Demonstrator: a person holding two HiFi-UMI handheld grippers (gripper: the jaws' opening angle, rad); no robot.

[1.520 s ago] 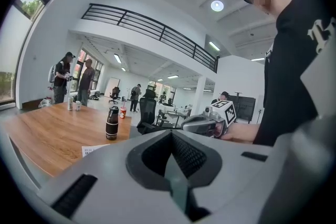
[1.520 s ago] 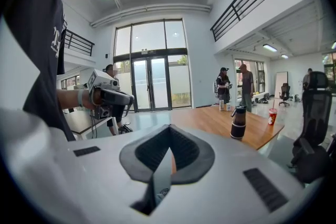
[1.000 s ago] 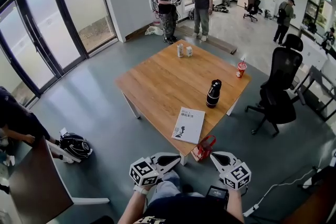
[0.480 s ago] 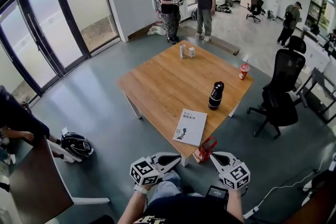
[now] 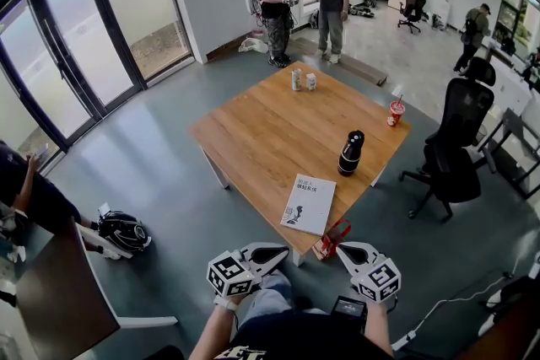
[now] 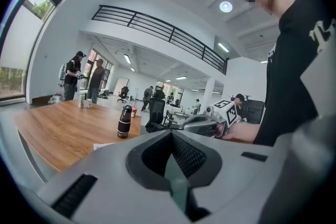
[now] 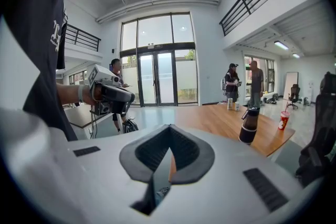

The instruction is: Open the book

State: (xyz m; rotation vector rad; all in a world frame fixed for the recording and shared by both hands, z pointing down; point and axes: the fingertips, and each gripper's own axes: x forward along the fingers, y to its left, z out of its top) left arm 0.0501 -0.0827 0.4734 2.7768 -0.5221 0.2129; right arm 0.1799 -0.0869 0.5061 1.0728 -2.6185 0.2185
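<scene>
Starts with the book (image 5: 308, 204): closed, cover up, flat on the near corner of the table (image 5: 253, 131), just inside the edge and turned a little askew to it. Shows no lifted cover, no page, nothing resting on top. Further up the same wooden top, a dark bottle (image 5: 349, 153) standing upright, then a red cup (image 5: 396, 112) with a straw at the far right corner and two small cans (image 5: 302, 81) side by side at the far end. Below the near corner, a red bag (image 5: 331, 239) on the floor; off to the right, a black office chair (image 5: 451, 143).

Nearer the body, the left gripper (image 5: 283, 249) and the right gripper (image 5: 342, 249) held low in front of the lap, tips turned toward each other, both well apart from the book. Jaws pressed together on both, nothing between them, as seen along each gripper's own view.

Compared with a second ago, only a slight drift of table and book up and to the right in the head view, with the grippers keeping their spot at the bottom; book untouched throughout. Reads as an approach barely begun, so none of the task done: probably still needs a reach forward, jaws parted, and a catch on the cover's free edge
</scene>
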